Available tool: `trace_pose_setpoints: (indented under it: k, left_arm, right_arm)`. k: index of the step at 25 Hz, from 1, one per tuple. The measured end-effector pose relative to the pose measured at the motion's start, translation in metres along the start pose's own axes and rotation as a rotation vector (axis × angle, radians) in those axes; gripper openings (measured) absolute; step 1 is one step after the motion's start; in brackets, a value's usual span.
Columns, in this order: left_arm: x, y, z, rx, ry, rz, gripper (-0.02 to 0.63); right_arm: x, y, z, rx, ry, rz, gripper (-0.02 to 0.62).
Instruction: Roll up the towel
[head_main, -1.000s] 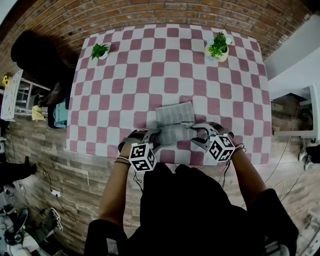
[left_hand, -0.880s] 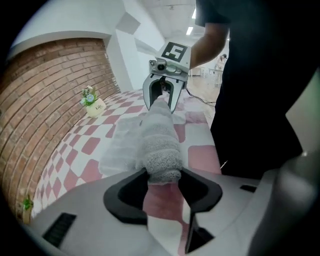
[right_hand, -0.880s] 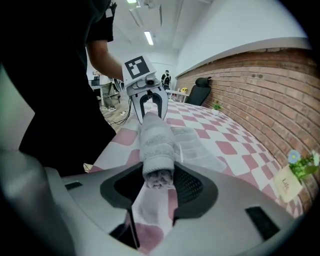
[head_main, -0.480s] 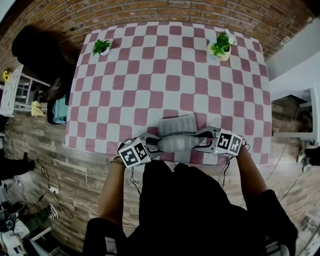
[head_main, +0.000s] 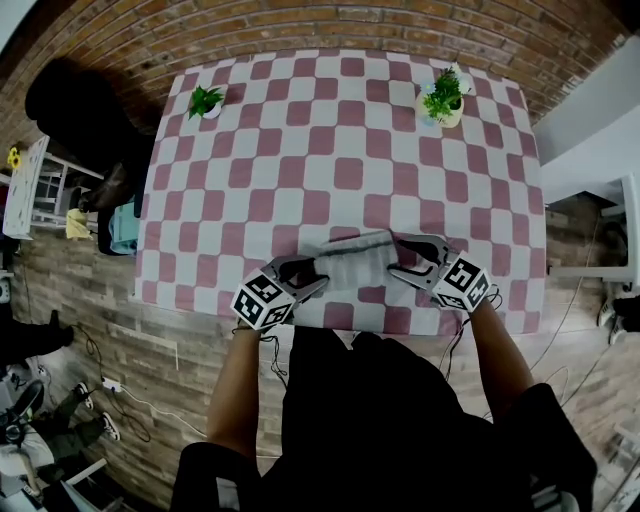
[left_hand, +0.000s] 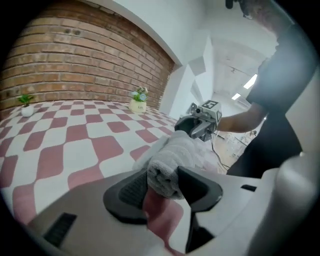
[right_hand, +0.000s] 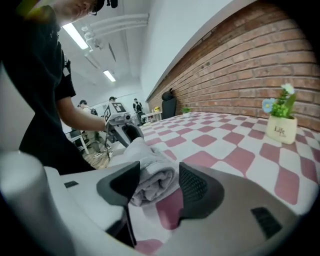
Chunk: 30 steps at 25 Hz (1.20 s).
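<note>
The towel (head_main: 352, 268), rolled into a grey bundle, lies along the table's (head_main: 340, 130) near edge, about midway. The left gripper (left_hand: 162, 181) clamps one end of the roll. The right gripper (right_hand: 154, 182) has just been opening its jaws. The other end sits between them, one pad clear of it.

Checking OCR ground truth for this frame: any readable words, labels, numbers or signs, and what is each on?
"Life": on the cream plant pot, as it reads in the right gripper view; in the head view that print is too small to read.
Marker cubes: black-and-white square codes only, no letters or numbers.
Nothing else readable.
</note>
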<state>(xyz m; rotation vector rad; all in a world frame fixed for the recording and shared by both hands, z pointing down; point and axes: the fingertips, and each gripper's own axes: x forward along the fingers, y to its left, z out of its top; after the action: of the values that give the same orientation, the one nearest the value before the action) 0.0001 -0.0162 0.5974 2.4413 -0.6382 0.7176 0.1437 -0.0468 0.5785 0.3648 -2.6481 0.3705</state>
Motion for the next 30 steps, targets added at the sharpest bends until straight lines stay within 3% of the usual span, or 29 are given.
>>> trace_pose_setpoints:
  k: [3,6,10,13,15,18,23,30]
  left_arm:
    - [-0.001,0.021,0.01,-0.054,-0.045,0.081,0.198]
    - [0.002,0.038,0.018,-0.049,-0.041,0.18,0.204]
    - [0.005,0.053,0.028,-0.01,-0.023,0.269,0.191]
    - [0.006,0.056,0.031,0.009,-0.015,0.279,0.186]
    - [0.006,0.058,0.033,0.011,-0.017,0.285,0.188]
    - [0.003,0.06,0.04,0.02,-0.045,0.316,0.187]
    - [-0.022,0.04,0.078,-0.043,-0.231,0.297,0.194]
    - [0.007,0.026,0.05,0.076,-0.036,0.327,0.207]
  right_arm:
    - [0.004,-0.027,0.013,0.01,-0.041,-0.134,0.242]
    - [0.004,-0.042,0.035,-0.023,-0.077,-0.242,0.233]
    - [0.001,-0.001,0.062,-0.184,-0.115,-0.176,0.206]
    - [0.006,0.02,0.039,-0.3,-0.017,-0.166,0.206]
    - [0.009,0.014,0.024,-0.296,0.031,-0.215,0.204]
    - [0.015,-0.001,0.024,-0.249,0.014,-0.273,0.158]
    - [0.023,-0.017,0.028,-0.244,0.012,-0.304,0.156]
    - [0.027,-0.018,0.022,-0.213,-0.001,-0.299,0.156]
